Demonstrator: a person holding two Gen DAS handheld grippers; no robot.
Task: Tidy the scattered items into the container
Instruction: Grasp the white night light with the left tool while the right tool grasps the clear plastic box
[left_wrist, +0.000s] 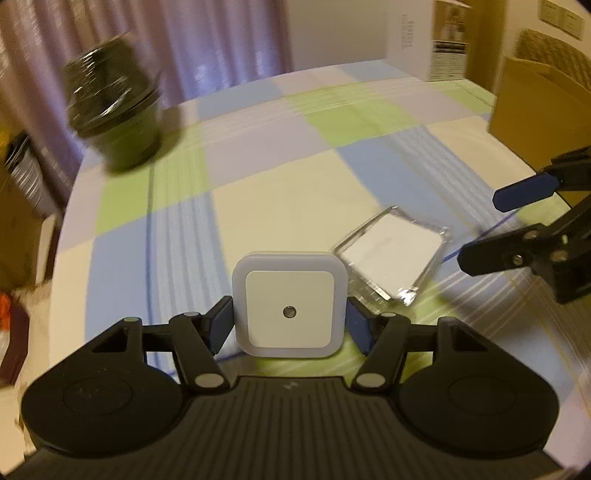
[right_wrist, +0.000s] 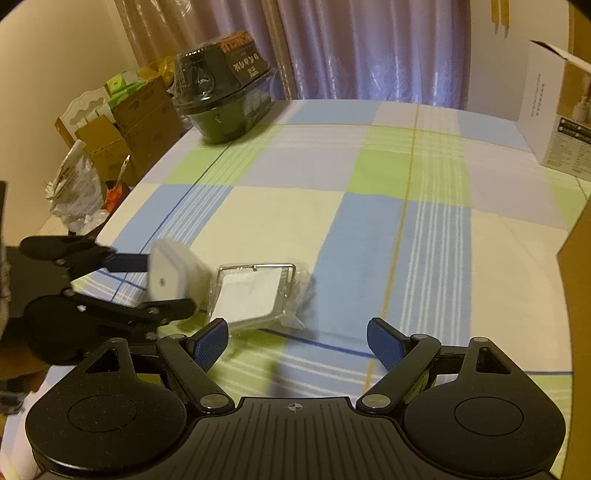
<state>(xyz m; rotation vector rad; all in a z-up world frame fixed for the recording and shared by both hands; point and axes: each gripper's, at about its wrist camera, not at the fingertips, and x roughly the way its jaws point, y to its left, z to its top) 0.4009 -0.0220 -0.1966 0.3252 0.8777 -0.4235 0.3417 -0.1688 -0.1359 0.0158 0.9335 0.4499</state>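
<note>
L gripper (left_wrist: 290, 325) is clamped on the night light (left_wrist: 290, 304), one blue pad (left_wrist: 218, 326) pressed to each side; light is lifted off the cloth (left_wrist: 280, 184), white square face w/ a small dark sensor dot toward the cam. R wrist view shows the same light (right_wrist: 168, 273) from the side, held between L gripper (right_wrist: 147, 284) fingers, tilted, just beside the clear pack.

R gripper (right_wrist: 301, 345) has its jaws wide apart, nothing between them; pads (right_wrist: 210, 343) hover over the cloth (right_wrist: 332, 177) near the pack's front edge.

Containers: clear plastic pack (left_wrist: 391, 253) lies flat on the cloth w/ a white square insert inside; can't tell if it's another light. In R view the pack (right_wrist: 255, 295) sits just ahead of R gripper's left pad. Dark bowl (left_wrist: 114, 107) w/ clear lid stands at the table's far left edge, blurred; contents not readable. Brown box (left_wrist: 532, 107) at right edge, inside not visible.

View diffs: R view shows the bowl (right_wrist: 218, 92) sharp, w/ a printed label on top, plus cartons (right_wrist: 129, 125) and a crumpled bag (right_wrist: 77, 195) off the table's left side. L view shows R gripper (left_wrist: 517, 221) coming in from the right, fingers spread, and the white box (left_wrist: 428, 40) at the far side; R view has that box (right_wrist: 554, 110) at its right.
</note>
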